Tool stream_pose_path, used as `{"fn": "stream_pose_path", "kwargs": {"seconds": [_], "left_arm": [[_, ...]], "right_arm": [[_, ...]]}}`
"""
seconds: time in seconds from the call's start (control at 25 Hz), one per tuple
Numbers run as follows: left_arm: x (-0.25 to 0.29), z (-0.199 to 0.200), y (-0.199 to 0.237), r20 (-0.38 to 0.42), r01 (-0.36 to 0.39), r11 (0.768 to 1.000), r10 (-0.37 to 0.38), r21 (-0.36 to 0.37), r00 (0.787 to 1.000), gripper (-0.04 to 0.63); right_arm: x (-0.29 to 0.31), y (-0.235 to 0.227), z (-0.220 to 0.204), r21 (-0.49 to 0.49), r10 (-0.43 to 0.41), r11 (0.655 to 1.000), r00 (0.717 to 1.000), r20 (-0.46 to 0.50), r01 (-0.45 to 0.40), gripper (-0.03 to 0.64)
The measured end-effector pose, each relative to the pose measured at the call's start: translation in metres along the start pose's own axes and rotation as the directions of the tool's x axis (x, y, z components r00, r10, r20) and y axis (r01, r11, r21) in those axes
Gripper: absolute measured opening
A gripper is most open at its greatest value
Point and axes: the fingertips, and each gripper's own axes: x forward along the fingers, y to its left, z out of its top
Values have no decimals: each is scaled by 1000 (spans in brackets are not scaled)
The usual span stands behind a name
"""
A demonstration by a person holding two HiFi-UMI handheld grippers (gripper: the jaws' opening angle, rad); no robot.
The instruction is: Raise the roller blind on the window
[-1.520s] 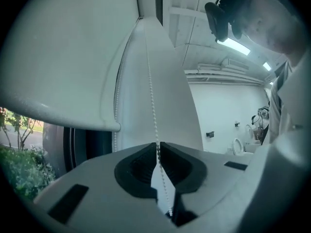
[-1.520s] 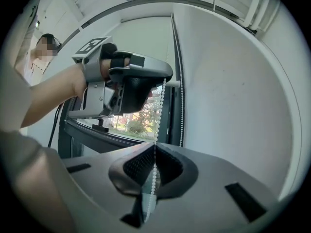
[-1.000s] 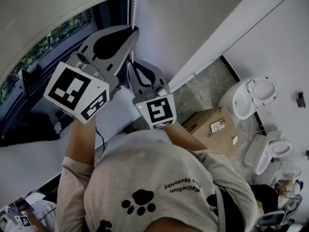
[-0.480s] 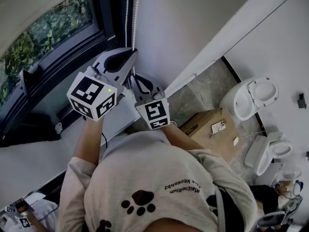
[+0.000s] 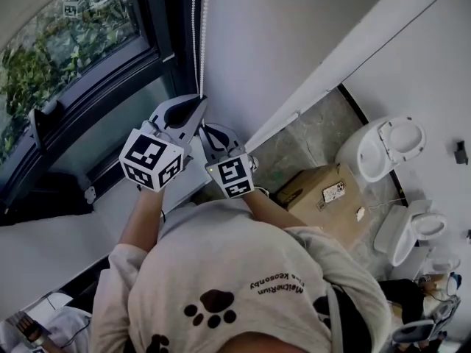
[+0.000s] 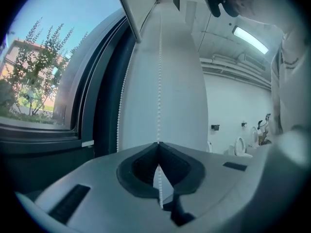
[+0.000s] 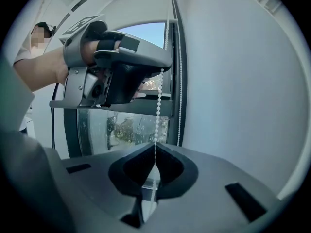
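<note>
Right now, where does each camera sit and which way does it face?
Head view: on the person's head, facing steeply down; shows shirt, forearms, left gripper, right gripper.
Left gripper view: on that gripper, facing up the bead chain beside the window; shirt at right.
Right gripper view: on that gripper, facing the window; left gripper and forearm above.
Shared: both gripper views show shut jaws pinching one chain.

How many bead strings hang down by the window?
2. One bead string runs through the left gripper and the right gripper, both shut on it. The other bead string hangs free beside it, next to the dark window frame.
</note>
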Motion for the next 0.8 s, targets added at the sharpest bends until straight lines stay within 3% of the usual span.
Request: {"fn": "stream_pose_path", "kwargs": {"seconds": [0.56, 0.68, 0.8], "left_arm": [[0, -19, -6, -2, -2, 999, 2, -32, 1000, 8], [-1, -19, -5, 0, -7, 999, 7, -34, 1000, 8], [-3, -19, -3, 2, -13, 999, 13, -36, 1000, 8]], "right_arm": [[0, 5, -19, 15, 40, 999, 997, -71, -39, 12], [-9, 0, -9, 31, 45, 999, 997, -65, -43, 12], [-26, -5, 23, 54, 42, 998, 999, -1, -41, 14]]}}
